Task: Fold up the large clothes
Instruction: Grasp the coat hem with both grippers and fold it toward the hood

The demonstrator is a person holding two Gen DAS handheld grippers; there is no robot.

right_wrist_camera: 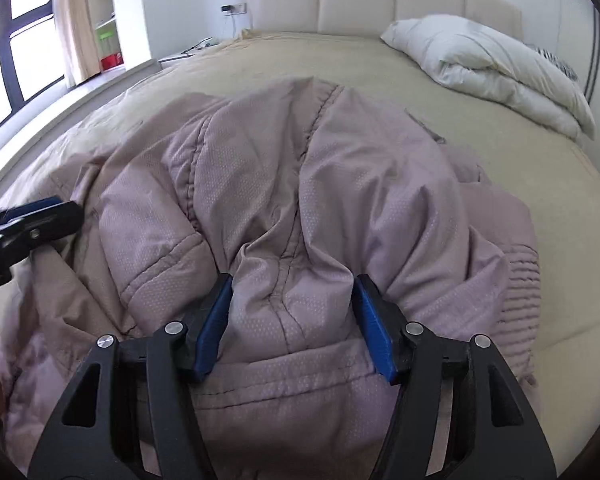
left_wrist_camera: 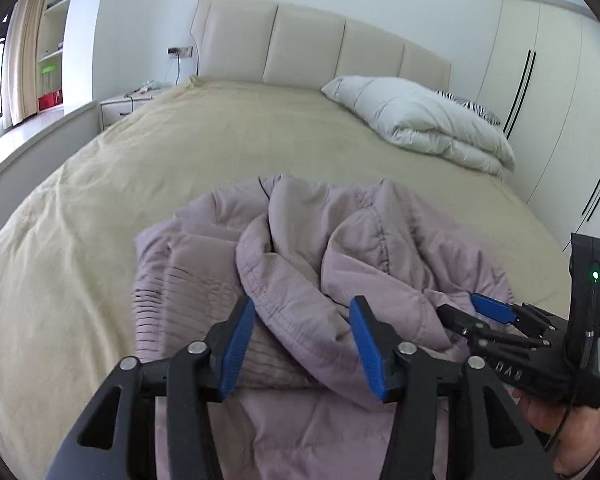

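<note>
The mauve padded jacket lies crumpled at the near end of the bed. Our left gripper stands open, a cuffed fold loose between its jaws; our right gripper straddles a bunched seam, though we cannot tell whether it pinches. We should take single edges and spread the jacket flat before folding.

A: What's under my tools?
B: The bed, beige cover. My mauve jacket lies crumpled on the near part.
A: Further up?
B: A folded white duvet near the headboard.
</note>
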